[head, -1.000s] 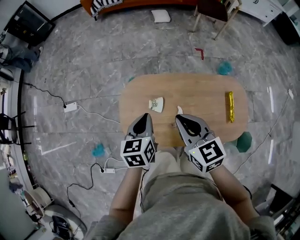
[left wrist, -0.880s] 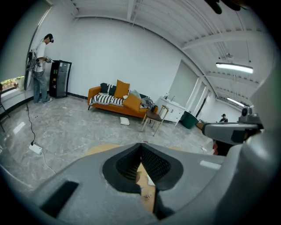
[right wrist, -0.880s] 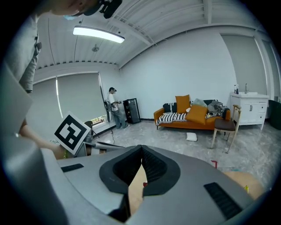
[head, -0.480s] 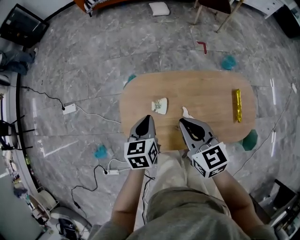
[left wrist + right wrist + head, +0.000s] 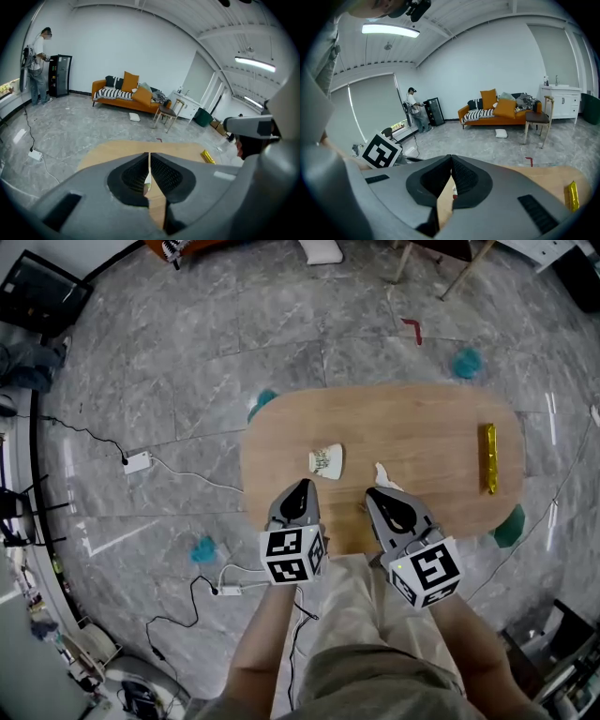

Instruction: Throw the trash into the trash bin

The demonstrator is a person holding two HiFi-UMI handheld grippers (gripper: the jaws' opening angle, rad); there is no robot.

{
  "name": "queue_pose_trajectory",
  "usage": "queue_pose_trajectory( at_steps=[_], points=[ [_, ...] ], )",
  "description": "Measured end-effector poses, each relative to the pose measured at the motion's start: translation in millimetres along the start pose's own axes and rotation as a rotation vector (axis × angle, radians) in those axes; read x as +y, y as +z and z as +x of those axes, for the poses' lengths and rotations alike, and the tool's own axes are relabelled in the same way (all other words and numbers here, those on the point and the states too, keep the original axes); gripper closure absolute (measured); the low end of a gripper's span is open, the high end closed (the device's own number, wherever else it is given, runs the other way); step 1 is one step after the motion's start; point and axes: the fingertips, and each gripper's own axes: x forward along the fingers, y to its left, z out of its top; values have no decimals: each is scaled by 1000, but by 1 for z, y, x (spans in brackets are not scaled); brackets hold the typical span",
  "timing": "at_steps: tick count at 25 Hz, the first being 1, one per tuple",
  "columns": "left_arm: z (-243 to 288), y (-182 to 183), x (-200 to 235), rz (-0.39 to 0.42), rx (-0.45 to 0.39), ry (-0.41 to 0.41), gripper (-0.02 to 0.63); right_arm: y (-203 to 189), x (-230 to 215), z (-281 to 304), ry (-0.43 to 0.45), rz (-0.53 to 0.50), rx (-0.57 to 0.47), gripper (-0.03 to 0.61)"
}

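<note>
Three pieces of trash lie on the oval wooden table (image 5: 422, 418): a crumpled white paper (image 5: 325, 462) near the middle, a small white scrap (image 5: 383, 474) to its right, and a gold wrapper (image 5: 489, 457) at the right end. My left gripper (image 5: 301, 486) is shut and empty over the table's near edge, just short of the crumpled paper. My right gripper (image 5: 378, 493) is shut and empty just below the white scrap. In the left gripper view the jaws (image 5: 149, 157) meet, with the gold wrapper (image 5: 206, 156) beyond. The right gripper view shows closed jaws (image 5: 451, 159) and the wrapper (image 5: 572, 196).
A power strip (image 5: 141, 461) and cables lie on the grey floor at left. An orange sofa (image 5: 126, 96), a wooden chair (image 5: 166, 115) and a dark green container (image 5: 203, 117) stand at the far wall. A person (image 5: 37, 65) stands far left.
Both grippers have sunk a little toward the table's near edge, still shut and side by side. The trash pieces lie as before.
</note>
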Motion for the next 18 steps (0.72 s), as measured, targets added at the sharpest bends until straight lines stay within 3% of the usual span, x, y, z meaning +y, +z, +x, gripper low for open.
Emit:
queue_pose_trajectory(
  at_steps=[11,14,18],
  points=[
    [53,-28,17,16,68,1,592,-25,-23,29,-29,40,32,569],
    [65,-35,18,18,91,-14,513,-32,-26,35,-28,48,40,569],
    [80,-48,24,20,127,-17,457,-38,-30,42,-26,56,45,569]
  ],
)
